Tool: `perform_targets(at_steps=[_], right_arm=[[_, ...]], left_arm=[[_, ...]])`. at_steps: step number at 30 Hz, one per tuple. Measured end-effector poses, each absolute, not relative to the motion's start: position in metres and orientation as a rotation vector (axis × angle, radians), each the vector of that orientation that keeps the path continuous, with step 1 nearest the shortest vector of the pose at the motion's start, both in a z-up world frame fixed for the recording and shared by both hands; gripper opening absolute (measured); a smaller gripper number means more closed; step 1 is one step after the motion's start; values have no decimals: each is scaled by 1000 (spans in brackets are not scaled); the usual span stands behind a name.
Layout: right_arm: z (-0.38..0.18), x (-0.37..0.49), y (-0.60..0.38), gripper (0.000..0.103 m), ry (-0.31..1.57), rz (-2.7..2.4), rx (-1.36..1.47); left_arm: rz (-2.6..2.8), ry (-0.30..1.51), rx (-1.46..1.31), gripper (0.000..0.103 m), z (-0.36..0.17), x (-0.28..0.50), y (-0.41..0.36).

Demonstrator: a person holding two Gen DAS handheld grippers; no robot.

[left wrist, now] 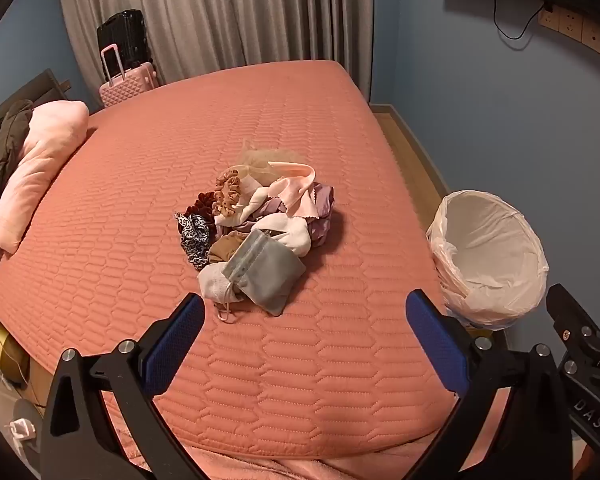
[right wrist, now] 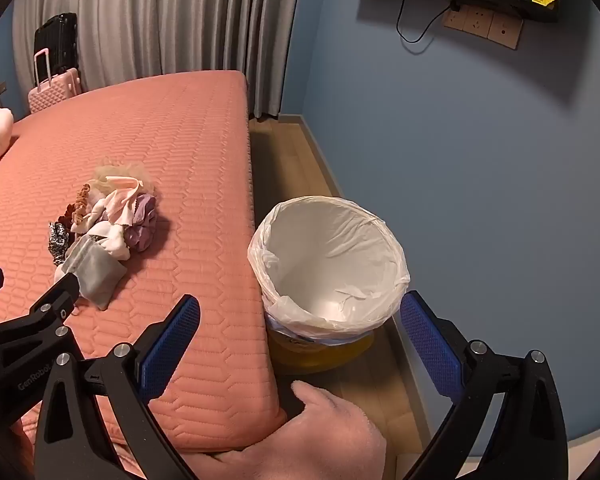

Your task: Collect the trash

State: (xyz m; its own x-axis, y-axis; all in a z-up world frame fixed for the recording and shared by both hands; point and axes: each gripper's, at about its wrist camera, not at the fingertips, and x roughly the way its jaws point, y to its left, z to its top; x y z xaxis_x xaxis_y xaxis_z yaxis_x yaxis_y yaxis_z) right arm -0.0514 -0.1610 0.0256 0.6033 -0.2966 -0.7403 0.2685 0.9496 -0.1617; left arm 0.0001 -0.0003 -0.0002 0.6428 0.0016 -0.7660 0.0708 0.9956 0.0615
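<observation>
A pile of fabric scraps and scrunchies (left wrist: 256, 220) lies mid-bed, with a grey drawstring pouch (left wrist: 266, 272) at its near edge; the pile also shows in the right wrist view (right wrist: 108, 220). A bin lined with a white bag (left wrist: 490, 256) stands on the floor at the bed's right side, and shows in the right wrist view (right wrist: 328, 260). My left gripper (left wrist: 306, 312) is open and empty, just short of the pouch. My right gripper (right wrist: 300, 316) is open and empty, over the bin's near rim and the bed edge.
The salmon quilted bed (left wrist: 220, 128) fills the middle. A pink pillow (left wrist: 40, 168) lies at the left. Suitcases (left wrist: 126, 68) stand by the grey curtain. A wood floor strip (right wrist: 300, 160) runs between bed and blue wall. A pink blanket (right wrist: 320, 432) lies below.
</observation>
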Motion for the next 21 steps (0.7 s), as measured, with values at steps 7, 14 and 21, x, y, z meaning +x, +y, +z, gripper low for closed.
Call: perform_targets(at_steps=[7,14,21], right_arm=[[26,-52,-161,97,869,-322,-40],[26,-52,-161,97,866,-325,-37],[26,-52,-160,97,866,-326,-36]], left_arm=[[-40,874,88,96,0,0,-1],[-39,872,87,96,-2,-2,1],[-36,870,87,96,-2,-1,1]])
